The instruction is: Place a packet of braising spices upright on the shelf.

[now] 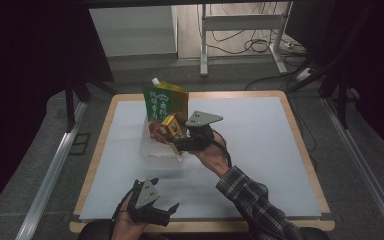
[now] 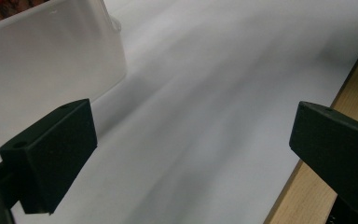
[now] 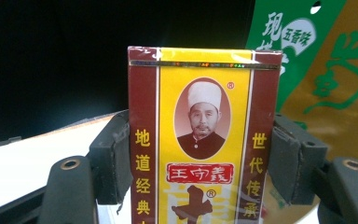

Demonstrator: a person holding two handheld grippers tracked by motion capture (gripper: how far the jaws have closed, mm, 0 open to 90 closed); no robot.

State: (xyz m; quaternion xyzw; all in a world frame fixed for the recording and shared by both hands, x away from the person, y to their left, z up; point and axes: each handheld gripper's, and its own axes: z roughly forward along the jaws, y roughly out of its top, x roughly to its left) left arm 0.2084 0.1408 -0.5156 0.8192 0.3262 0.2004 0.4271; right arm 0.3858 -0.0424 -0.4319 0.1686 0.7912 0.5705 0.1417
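Right gripper (image 1: 177,134): pinching the yellow-and-red box (image 3: 203,140) by its two long sides, pads pressing on both.
Yellow-and-red box: hanging over the clear plastic container (image 1: 162,152), near the middle of the tabletop (image 1: 260,150), portrait side facing the right gripper view.
Green-and-yellow pouch (image 1: 166,102): standing upright in the container, just behind the box, toward the far edge.
Left gripper (image 1: 167,210): resting at the near edge of the tabletop, jaws spread wide with nothing between them.
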